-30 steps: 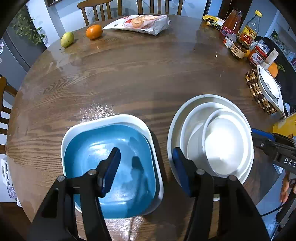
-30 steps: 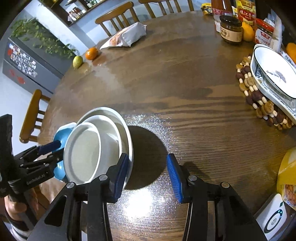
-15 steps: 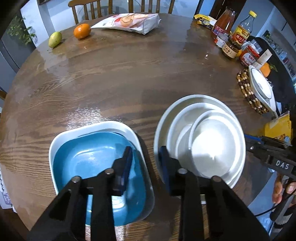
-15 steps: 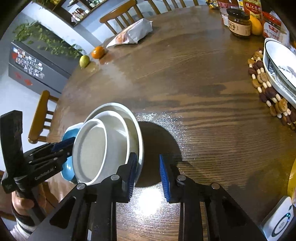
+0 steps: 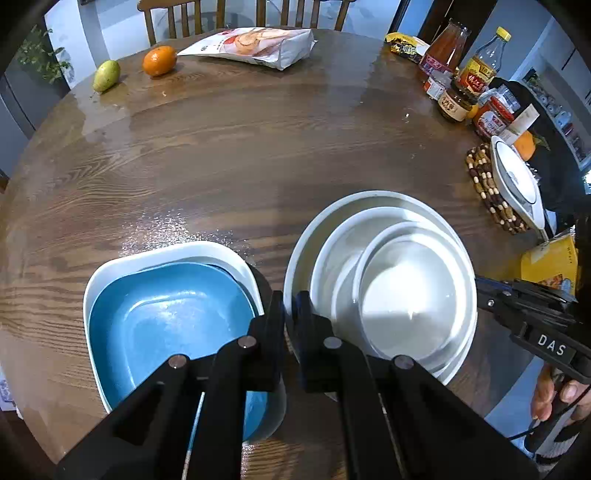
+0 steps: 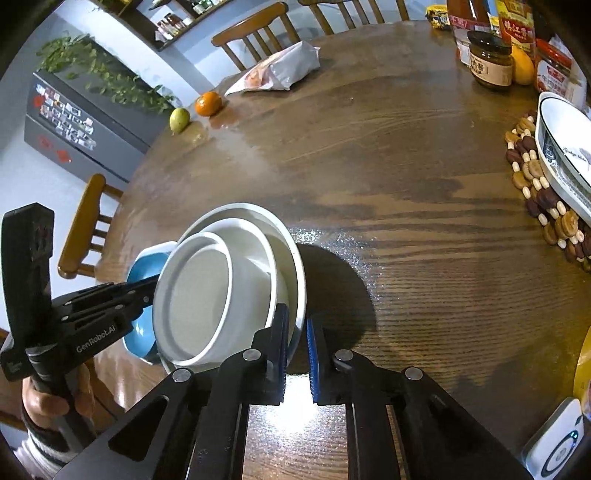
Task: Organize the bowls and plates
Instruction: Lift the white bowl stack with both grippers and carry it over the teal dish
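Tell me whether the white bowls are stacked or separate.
Stacked. The small bowl sits inside the middle bowl, which sits inside the largest bowl, beside the blue dish.

A round, dark wooden counter [image 5: 236,155] with strong grain and a glossy sheen fills most of both views. Wooden chairs [image 6: 255,37] stand at its far edge, at the top of the frame, and another chair [image 6: 85,229] at middle left. At upper left, green trailing plants [image 6: 103,74] hang over a grey cabinet [image 6: 74,125] against pale blue-white walls [image 5: 110,26].
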`<state>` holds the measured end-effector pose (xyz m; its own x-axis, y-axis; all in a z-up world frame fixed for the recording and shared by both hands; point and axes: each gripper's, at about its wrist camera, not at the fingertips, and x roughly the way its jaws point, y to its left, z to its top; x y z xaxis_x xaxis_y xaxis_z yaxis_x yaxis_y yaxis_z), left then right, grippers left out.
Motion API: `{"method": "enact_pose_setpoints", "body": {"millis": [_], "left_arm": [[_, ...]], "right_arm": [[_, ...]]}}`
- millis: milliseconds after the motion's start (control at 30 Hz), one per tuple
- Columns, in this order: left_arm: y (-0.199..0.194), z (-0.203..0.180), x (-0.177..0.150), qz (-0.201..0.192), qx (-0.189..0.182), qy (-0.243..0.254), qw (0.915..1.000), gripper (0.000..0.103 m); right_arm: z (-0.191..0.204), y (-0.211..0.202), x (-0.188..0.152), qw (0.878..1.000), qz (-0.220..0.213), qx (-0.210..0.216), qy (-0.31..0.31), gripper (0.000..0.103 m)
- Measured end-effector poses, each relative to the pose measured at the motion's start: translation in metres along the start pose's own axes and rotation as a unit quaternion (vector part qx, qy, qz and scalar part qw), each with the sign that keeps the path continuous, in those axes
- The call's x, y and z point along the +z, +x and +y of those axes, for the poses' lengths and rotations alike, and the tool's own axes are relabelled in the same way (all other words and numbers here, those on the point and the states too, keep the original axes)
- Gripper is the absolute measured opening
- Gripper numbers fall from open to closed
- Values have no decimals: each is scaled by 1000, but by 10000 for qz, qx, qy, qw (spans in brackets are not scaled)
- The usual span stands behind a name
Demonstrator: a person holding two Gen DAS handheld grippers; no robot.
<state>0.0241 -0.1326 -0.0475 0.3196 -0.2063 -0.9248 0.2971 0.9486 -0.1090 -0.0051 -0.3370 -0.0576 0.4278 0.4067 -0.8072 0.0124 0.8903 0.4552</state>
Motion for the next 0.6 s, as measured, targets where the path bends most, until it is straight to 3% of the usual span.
{"method": "enact_pose_setpoints", "body": {"millis": [267,600], "left_arm": [[-4,-8,-4,-156,263,40,9995,2],[-6,-13,-7,-239,336,70,9991,2]], "right_arm": [[-3,-2,-5,9999,-100,33,96,12],[-5,-6,-9,9998,-129,-4,152,11]]}}
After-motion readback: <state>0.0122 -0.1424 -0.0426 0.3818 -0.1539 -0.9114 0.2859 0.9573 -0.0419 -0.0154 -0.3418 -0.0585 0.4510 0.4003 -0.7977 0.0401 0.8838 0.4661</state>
